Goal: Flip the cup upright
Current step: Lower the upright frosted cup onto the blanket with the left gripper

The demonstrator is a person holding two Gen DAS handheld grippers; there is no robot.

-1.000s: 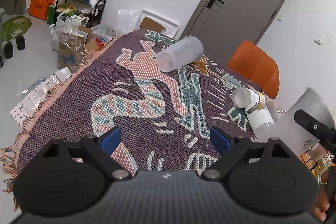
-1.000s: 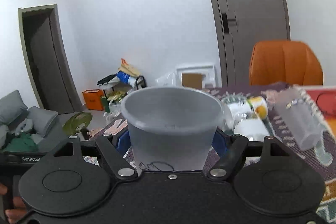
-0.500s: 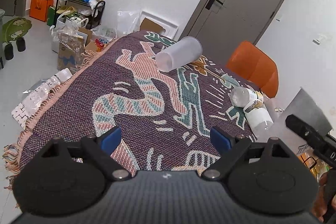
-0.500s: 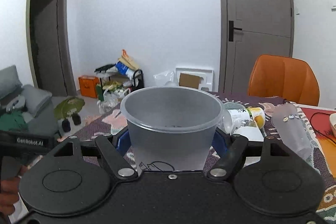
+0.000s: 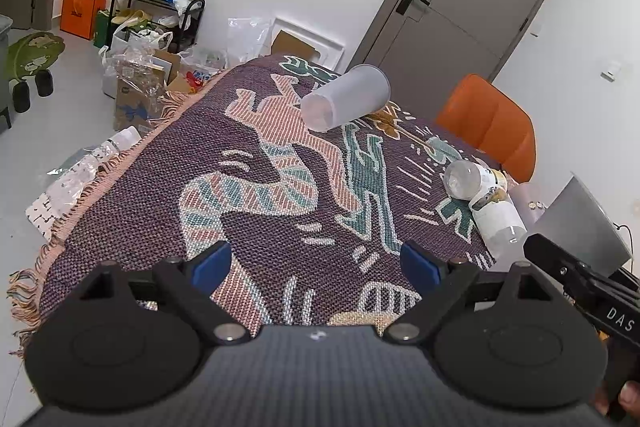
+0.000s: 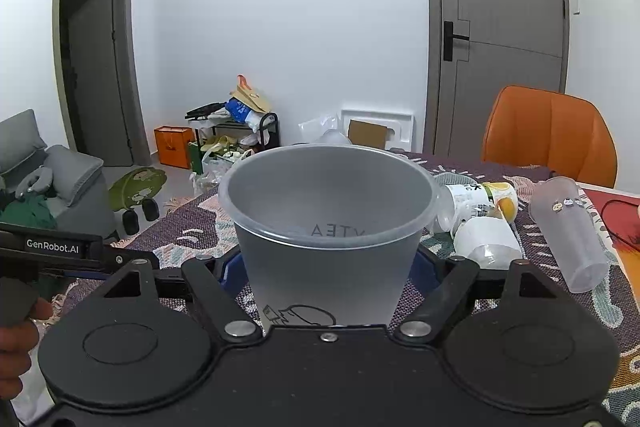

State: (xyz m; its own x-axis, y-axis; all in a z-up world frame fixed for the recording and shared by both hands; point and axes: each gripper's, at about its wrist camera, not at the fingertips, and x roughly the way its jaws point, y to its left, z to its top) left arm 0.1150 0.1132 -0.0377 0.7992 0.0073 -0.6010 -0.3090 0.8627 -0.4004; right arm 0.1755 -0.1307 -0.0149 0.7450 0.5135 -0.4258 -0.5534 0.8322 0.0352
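Note:
My right gripper [image 6: 326, 267] is shut on a frosted plastic cup [image 6: 326, 223], held mouth up above the patterned tablecloth [image 6: 560, 275]; the same cup [image 5: 584, 223] shows at the right edge of the left wrist view. My left gripper [image 5: 316, 261] is open and empty above the near part of the cloth [image 5: 260, 195]. Another frosted cup [image 5: 346, 97] lies on its side at the far end of the table, well ahead of the left gripper.
A clear dome-lidded cup [image 5: 464, 179] and a white bottle [image 5: 498, 223] lie on the cloth at right. A tall frosted tumbler [image 6: 568, 233] lies on its side beside them. An orange chair [image 5: 488, 123] stands behind the table. Bags and boxes [image 5: 140, 75] clutter the floor at left.
My right gripper has turned and lowered with the cup, mouth still up. The left gripper has barely moved and stays open.

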